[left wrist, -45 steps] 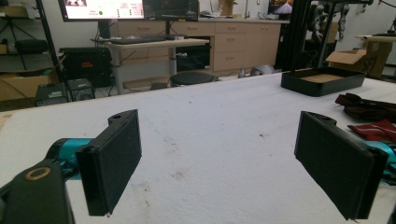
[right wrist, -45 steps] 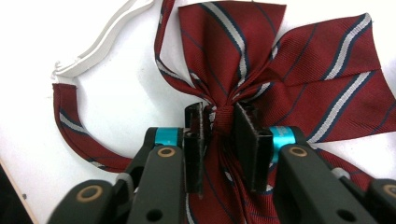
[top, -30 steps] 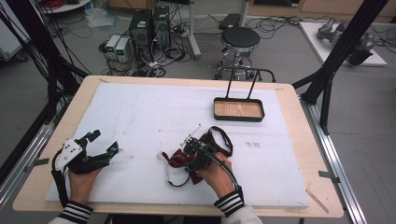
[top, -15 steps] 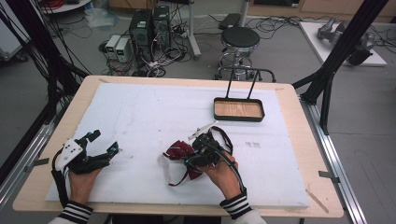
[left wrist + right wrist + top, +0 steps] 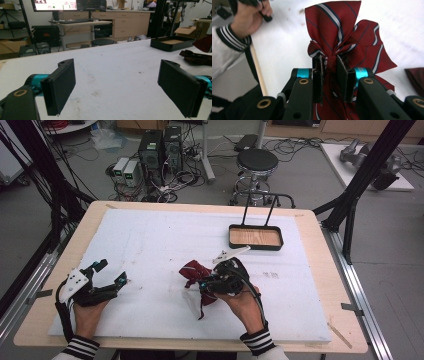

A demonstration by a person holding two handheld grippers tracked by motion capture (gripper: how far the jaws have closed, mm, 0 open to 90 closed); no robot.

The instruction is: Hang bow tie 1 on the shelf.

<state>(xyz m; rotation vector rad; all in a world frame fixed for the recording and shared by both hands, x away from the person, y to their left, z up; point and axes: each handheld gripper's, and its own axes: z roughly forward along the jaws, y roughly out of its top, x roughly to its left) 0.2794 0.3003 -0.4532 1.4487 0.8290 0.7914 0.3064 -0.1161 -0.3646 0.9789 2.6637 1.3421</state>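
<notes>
Near table centre on the white mat (image 5: 150, 240): right gripper (image 5: 332, 72) clamped on knot of red striped bow tie (image 5: 337, 30), bow fanned out past the 2 jaws. Left gripper (image 5: 117, 85) spread wide, nothing between jaws, resting on mat well apart from tie.

Dark red striped bow tie (image 5: 342, 37) bunched at its knot, near the white mat's front edge

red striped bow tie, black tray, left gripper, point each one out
red striped bow tie (image 5: 337, 27), right gripper view, on its upper loop.
black tray (image 5: 255, 237), high view, on its wooden floor.
left gripper (image 5: 111, 272), high view, midway between its open fingertips.
</notes>
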